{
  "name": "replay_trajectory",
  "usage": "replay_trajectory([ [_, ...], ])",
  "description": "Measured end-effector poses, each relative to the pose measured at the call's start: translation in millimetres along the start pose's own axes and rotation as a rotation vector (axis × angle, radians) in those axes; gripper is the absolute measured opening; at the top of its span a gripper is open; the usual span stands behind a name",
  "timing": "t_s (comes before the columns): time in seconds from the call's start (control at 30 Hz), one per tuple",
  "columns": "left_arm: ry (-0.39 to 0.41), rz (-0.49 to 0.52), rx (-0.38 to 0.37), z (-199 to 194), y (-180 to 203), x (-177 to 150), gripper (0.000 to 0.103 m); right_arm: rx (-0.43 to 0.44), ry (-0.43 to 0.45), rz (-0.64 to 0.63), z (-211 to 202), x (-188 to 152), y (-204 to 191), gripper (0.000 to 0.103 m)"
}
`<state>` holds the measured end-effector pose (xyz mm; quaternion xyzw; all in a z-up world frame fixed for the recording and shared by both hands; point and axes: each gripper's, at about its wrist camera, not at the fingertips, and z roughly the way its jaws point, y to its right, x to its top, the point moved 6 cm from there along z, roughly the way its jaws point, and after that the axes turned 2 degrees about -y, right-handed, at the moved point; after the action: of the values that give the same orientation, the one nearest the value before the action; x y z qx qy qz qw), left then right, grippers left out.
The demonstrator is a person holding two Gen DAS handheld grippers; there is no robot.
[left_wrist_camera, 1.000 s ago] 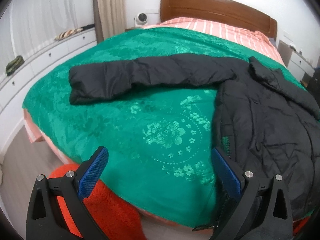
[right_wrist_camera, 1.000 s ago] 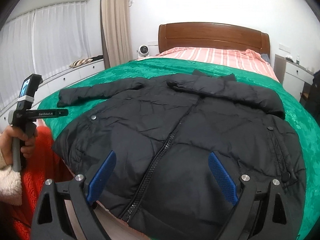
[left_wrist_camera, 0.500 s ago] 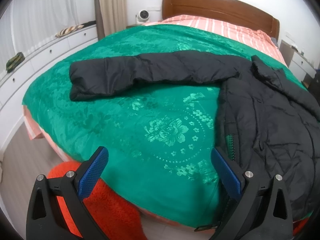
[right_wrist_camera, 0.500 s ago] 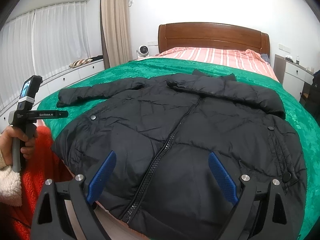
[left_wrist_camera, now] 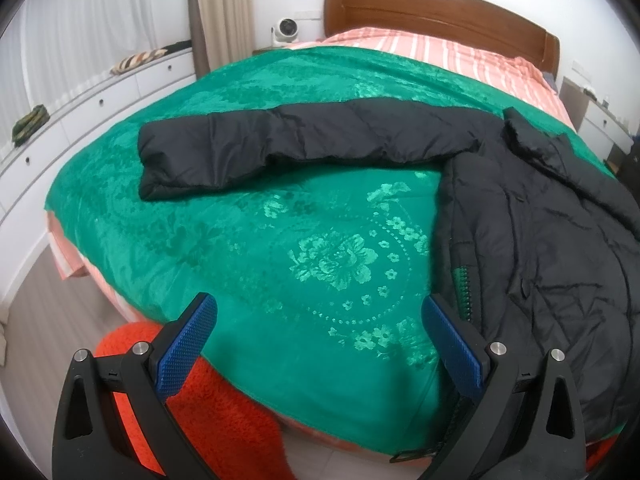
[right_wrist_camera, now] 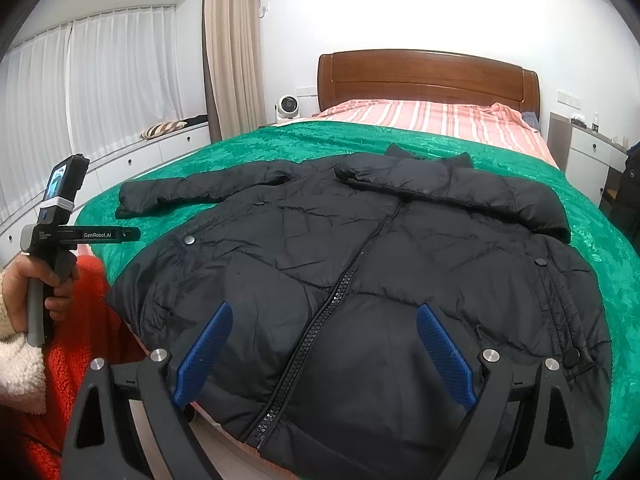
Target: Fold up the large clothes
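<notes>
— Right wrist view: where's the jacket (right_wrist_camera: 360,264)?
— Centre frame, flat on the green blanket (right_wrist_camera: 600,216), zipped.
— Hand-held grippers?
— Right hand-held gripper (right_wrist_camera: 324,356) and left hand-held gripper (left_wrist_camera: 320,344) both spread wide, grasping nothing.

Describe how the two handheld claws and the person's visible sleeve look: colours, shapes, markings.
Each claw, left claw and right claw, has two black, angular plastic arms with triangular cut-outs, silver round bolts, and blue cross-hatched pads. Seen from the right wrist view, the left tool has a black body printed "GenRobot.AI", a grey grip and a phone-like device banded on top. The sleeve is cream fleece.
</notes>
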<state>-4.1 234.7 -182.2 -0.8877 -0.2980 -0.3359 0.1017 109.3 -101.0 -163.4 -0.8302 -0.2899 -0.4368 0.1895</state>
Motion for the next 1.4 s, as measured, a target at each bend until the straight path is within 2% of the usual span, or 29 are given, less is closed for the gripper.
replay_trajectory([
  [0.33,-0.010,-0.008,-0.002,2,-2,0,0.102,0.000,0.007,-0.008,-1,1,-2,0.093],
  [0.5,-0.037,-0.065,-0.029,7,-16,10,0.102,-0.001,0.035,-0.010,-8,4,-1,0.093],
  [0.6,-0.023,-0.160,-0.094,5,-36,30,0.102,-0.002,0.040,-0.001,-9,3,1,0.093],
  [0.67,-0.023,-0.236,-0.180,8,-53,43,0.102,0.001,0.030,0.008,-6,3,2,0.093],
  [0.73,-0.058,-0.318,-0.275,21,-69,51,0.102,0.001,0.021,0.008,-4,3,1,0.093],
  [0.8,-0.072,-0.388,-0.325,36,-83,57,0.102,0.000,0.018,0.002,-3,3,-1,0.093],
  [0.93,-0.103,-0.576,-0.385,88,-122,75,0.102,-0.003,0.006,-0.036,-1,2,-12,0.093],
  [1.0,-0.120,-0.683,-0.449,118,-137,87,0.102,-0.004,-0.004,-0.058,0,0,-18,0.093],
  [1.03,-0.122,-0.712,-0.454,127,-142,90,0.102,-0.004,-0.009,-0.071,1,-1,-21,0.093],
  [1.1,-0.076,-0.786,-0.418,140,-160,99,0.099,-0.007,-0.016,-0.101,2,-3,-29,0.093],
  [1.17,-0.009,-0.849,-0.355,141,-178,106,0.064,-0.010,-0.016,-0.124,1,-4,-35,0.093],
  [1.2,-0.014,-0.866,-0.332,144,-183,106,0.009,-0.010,-0.015,-0.135,1,-5,-37,0.093],
  [1.27,-0.036,-0.887,-0.323,146,-191,112,0.006,-0.007,-0.014,-0.150,2,-6,-40,0.093],
  [1.3,-0.030,-0.860,-0.304,141,-190,119,0.006,-0.005,-0.016,-0.153,3,-6,-41,0.093],
  [1.4,0.034,-0.629,-0.204,108,-162,167,0.005,0.016,-0.016,-0.136,7,-5,-40,0.093],
])
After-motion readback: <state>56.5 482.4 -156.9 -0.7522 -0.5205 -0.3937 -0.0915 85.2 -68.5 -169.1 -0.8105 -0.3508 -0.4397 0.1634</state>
